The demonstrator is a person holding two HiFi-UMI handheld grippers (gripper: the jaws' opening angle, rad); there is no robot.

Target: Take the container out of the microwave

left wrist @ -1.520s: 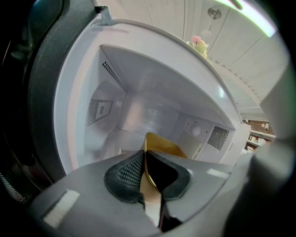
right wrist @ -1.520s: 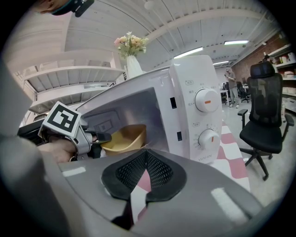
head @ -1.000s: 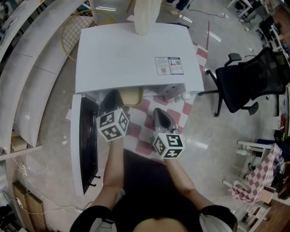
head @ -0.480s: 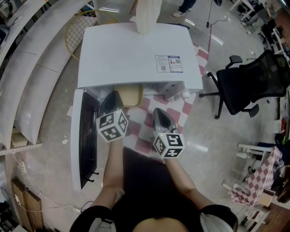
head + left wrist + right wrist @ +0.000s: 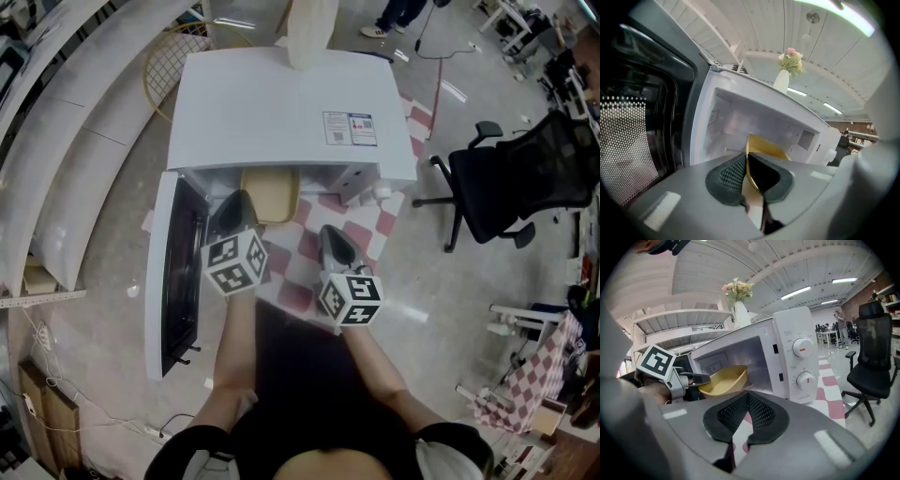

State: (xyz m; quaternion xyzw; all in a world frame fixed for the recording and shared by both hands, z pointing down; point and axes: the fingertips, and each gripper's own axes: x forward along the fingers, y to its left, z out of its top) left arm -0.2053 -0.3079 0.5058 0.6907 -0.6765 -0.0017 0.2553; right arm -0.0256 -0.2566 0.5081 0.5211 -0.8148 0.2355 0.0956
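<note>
As left gripper (image 5: 236,200) pinches container (image 5: 272,192), long axis into microwave (image 5: 281,112); right gripper (image 5: 327,232) jaws together.

The shallow yellow container (image 5: 270,195) pokes partly out of the white microwave (image 5: 281,112), whose door (image 5: 173,272) stands swung open. The left hand-held gripper (image 5: 746,159) pinches its rim.

Microwave cavity (image 5: 740,122): left open at the front.
Door (image 5: 178,272): swung wide, walling off the left side.
Yellow container (image 5: 270,194): lodged across the opening.
</note>
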